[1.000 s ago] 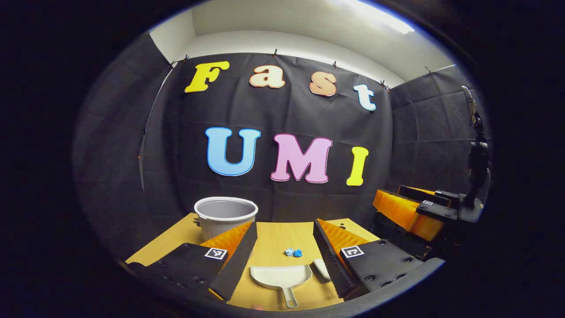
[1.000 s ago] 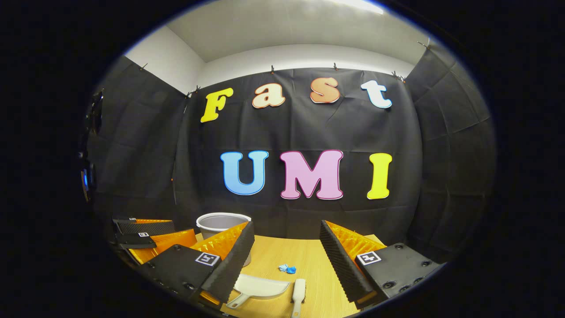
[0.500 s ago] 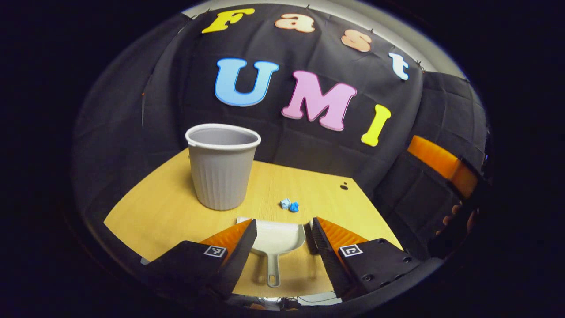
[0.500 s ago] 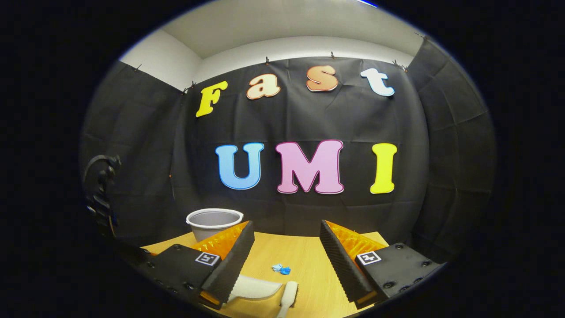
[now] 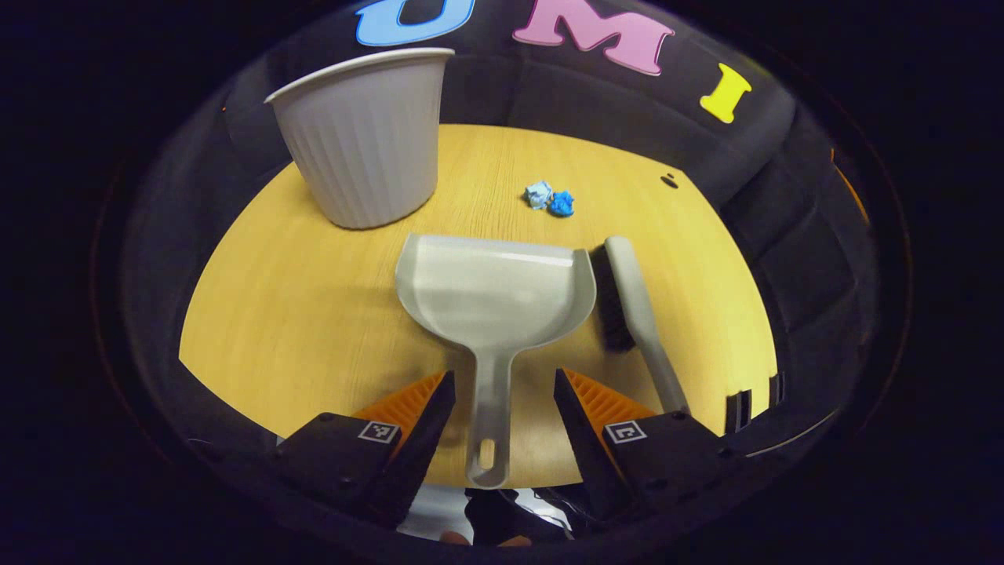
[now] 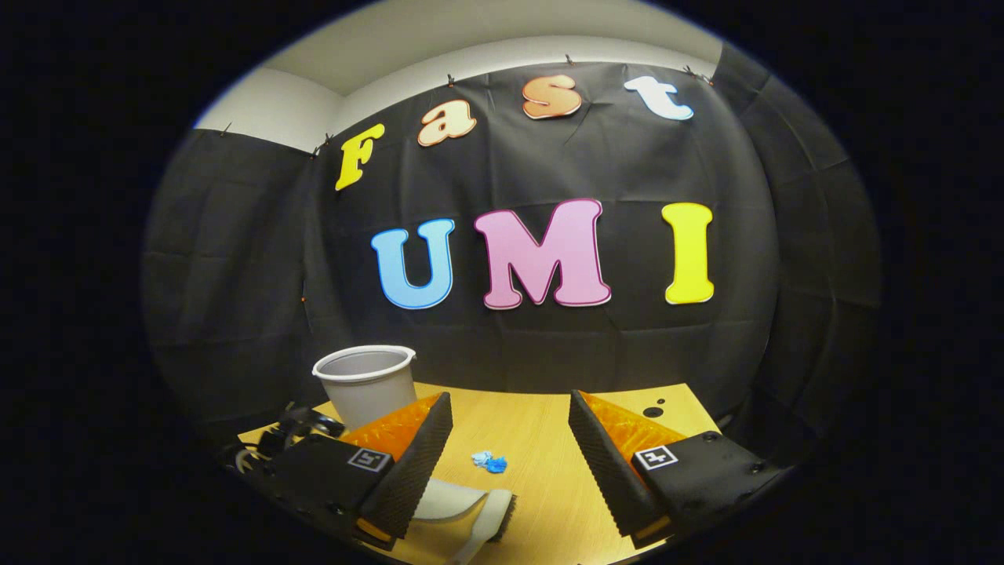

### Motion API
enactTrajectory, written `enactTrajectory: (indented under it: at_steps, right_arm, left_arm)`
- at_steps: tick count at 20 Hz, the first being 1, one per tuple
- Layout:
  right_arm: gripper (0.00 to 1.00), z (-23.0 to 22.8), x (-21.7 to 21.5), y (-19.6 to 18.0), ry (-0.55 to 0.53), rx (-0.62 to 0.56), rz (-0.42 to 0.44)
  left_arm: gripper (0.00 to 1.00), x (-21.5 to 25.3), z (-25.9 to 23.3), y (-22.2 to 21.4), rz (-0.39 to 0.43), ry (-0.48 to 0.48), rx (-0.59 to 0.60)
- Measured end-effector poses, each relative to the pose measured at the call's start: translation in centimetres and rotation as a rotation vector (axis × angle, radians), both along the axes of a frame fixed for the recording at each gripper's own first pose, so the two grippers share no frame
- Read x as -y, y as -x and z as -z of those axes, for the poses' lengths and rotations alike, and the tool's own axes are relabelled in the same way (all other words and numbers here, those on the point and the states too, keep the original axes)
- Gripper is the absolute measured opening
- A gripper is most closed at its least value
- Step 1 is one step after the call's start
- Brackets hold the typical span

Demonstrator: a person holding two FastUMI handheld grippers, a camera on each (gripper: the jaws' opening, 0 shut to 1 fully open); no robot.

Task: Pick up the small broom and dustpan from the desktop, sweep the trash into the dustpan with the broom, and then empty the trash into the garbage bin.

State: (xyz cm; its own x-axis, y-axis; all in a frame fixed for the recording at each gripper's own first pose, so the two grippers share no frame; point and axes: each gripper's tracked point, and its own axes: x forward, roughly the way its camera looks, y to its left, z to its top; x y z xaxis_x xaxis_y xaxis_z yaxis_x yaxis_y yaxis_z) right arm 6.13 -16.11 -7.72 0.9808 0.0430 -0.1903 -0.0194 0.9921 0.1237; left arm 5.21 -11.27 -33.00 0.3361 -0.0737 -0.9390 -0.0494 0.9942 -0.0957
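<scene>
Low centre of the left gripper view: left gripper (image 5: 502,392) spread wide, one finger either side of the dustpan (image 5: 496,294) handle, neither finger touching it. Dustpan lies flat on the wooden desktop (image 5: 298,314), pan mouth toward frame top, handle running down to the bottom edge. Small broom (image 5: 637,310) just right of the pan, lying flat, bristles facing the pan's right wall; contact between them cannot be told. Trash (image 5: 550,198), two crumpled blue scraps, sits above the pan's right corner, apart from it. Grey ribbed garbage bin (image 5: 361,141) stands upright at upper left, near the pan's far edge.

Right gripper view: right gripper (image 6: 510,451) also spread, nothing between its fingers, held above the desktop (image 6: 549,463). Between the fingers, farther off: trash (image 6: 488,462), below it the broom head (image 6: 494,514) and part of the dustpan (image 6: 447,502). Bin (image 6: 367,384) at left centre.
</scene>
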Motion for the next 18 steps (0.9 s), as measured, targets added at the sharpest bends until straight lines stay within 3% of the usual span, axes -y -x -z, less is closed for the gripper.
enactTrajectory:
  at_steps: [3, 4, 8, 10, 14, 15, 18]
  right_arm:
    - [0.97, 0.6, 0.5, 0.0, -0.019, -0.011, -0.042]
    - [1.0, 0.8, 0.7, 0.2, -0.023, -0.016, -0.048]
    - [0.96, 1.7, 1.2, 0.8, -0.042, -0.044, -0.04]
    - [0.96, 2.2, 1.2, 0.9, -0.038, -0.073, -0.026]
    - [0.96, 2.9, 0.2, 1.0, -0.028, -0.124, 0.035]
    - [0.96, 3.3, -0.4, 1.0, -0.015, -0.144, 0.045]
    - [0.96, 4.6, -3.1, 0.9, -0.01, -0.234, 0.042]
  left_arm:
    - [0.78, -0.1, 2.2, -1.0, -0.016, -0.038, -0.108]
    - [0.78, -0.3, 2.6, -1.5, -0.01, -0.059, -0.13]
    - [0.77, -0.1, 3.5, -2.8, 0.038, -0.085, -0.205]
    - [0.57, -0.2, 4.0, -2.9, 0.042, -0.08, -0.234]
    - [0.41, -0.9, 3.9, -3.0, 0.066, -0.07, -0.254]
    - [0.31, -1.0, 4.1, -2.9, 0.075, -0.06, -0.26]
    - [0.3, -1.2, 4.0, -2.9, 0.093, -0.024, -0.275]
